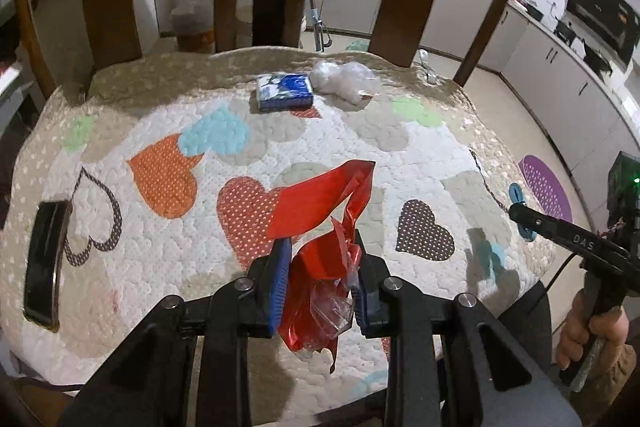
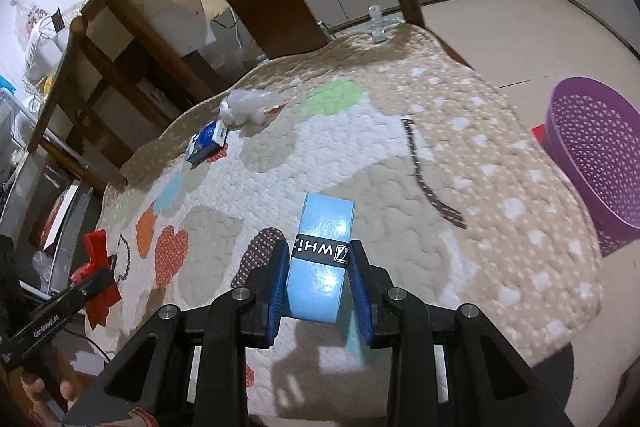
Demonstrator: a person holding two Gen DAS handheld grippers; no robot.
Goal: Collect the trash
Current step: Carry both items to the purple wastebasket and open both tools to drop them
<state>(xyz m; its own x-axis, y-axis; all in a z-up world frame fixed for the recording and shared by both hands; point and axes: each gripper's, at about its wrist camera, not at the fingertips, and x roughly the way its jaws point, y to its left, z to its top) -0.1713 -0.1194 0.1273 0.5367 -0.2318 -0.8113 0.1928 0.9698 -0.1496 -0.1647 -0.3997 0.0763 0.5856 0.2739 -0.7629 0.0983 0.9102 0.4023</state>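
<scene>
- My left tool (image 1: 320, 267) is clamped on a crumpled red foil wrapper (image 1: 320, 211) with clear plastic, lifted above the heart-patterned quilted chair cushion (image 1: 360, 143).
- My right tool (image 2: 319, 267) grips a glossy light-blue roll (image 2: 322, 259) with a black band.

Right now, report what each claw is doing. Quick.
Left claw: shut on the red plastic wrapper.
Right claw: shut on the light blue tape roll.

heart-patterned quilt (image 1: 280, 147), wooden chair (image 1: 404, 7), phone (image 1: 44, 259)
</scene>
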